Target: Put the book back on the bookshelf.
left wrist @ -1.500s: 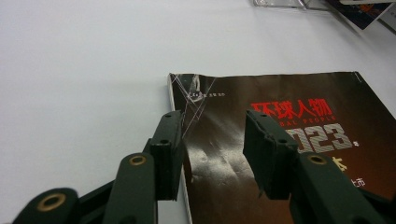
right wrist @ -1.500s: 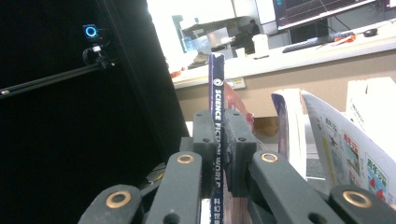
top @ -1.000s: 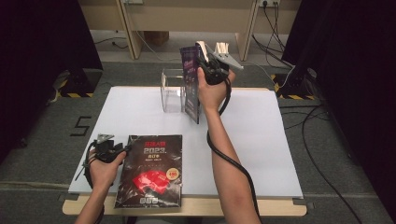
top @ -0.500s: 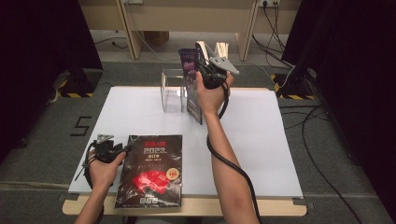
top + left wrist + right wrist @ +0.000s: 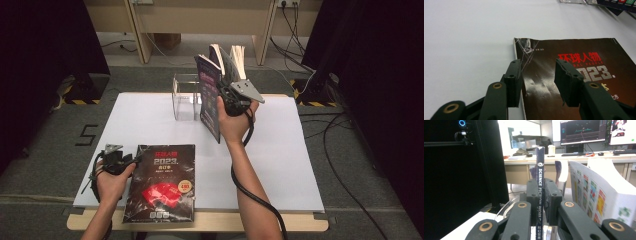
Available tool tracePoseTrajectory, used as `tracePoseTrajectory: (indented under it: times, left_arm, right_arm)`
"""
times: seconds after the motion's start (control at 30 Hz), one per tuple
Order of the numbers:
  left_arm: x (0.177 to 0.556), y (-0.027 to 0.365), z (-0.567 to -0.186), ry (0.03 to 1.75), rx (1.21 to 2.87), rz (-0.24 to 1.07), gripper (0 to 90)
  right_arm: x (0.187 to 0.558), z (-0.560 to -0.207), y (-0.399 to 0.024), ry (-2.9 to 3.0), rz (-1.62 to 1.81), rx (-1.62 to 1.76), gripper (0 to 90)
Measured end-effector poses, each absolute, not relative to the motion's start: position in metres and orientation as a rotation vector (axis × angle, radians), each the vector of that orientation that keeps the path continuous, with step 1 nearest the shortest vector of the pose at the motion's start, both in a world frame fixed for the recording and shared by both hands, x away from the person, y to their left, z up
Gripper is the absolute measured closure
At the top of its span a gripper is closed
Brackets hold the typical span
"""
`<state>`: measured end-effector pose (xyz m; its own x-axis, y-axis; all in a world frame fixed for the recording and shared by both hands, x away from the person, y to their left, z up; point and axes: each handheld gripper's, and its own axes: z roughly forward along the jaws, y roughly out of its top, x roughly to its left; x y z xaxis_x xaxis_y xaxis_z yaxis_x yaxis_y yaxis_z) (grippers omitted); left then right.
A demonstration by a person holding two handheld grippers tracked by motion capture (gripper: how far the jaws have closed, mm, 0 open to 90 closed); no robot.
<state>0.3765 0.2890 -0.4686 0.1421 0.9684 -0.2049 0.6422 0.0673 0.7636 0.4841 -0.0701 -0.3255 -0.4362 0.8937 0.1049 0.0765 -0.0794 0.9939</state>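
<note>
My right gripper (image 5: 227,96) is shut on the spine of a dark magazine (image 5: 209,92), holding it upright above the far middle of the table. In the right gripper view the spine (image 5: 540,162) stands pinched between my jaws (image 5: 540,195), and its pages (image 5: 599,195) fan out to the right. A black magazine with red print (image 5: 162,182) lies flat at the near edge. My left gripper (image 5: 131,160) rests at its upper left corner. In the left gripper view the jaws (image 5: 539,77) stand open over that corner of the cover (image 5: 579,62), with nothing gripped.
A clear acrylic stand (image 5: 184,97) stands on the white table top (image 5: 300,150), just left of the raised magazine. Cables trail over the floor at the right (image 5: 345,150). Dark curtains flank both sides.
The right hand has come down a little and nearer with the upright magazine, whose pages now fan out more. The left hand and the flat magazine have stayed put.
</note>
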Motion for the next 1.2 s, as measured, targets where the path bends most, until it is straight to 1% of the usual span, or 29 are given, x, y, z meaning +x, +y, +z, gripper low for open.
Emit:
tracePoseTrajectory:
  times: [0.43,0.57,0.9,1.2]
  left_arm:
    - [0.376,0.288,-0.469,1.577,1.66,0.533,56.4]
    - [0.376,0.287,-0.469,1.575,1.661,0.534,56.3]
    - [0.376,0.286,-0.469,1.572,1.661,0.531,56.3]
    - [0.376,0.286,-0.469,1.576,1.659,0.519,56.2]
  right_arm:
    - [0.459,-0.338,-0.075,1.54,1.573,1.056,82.6]
    - [0.457,-0.34,-0.078,1.541,1.569,1.061,79.7]
    - [0.454,-0.34,-0.081,1.59,1.525,1.087,81.8]
    - [0.447,-0.339,-0.082,1.617,1.486,1.085,78.9]
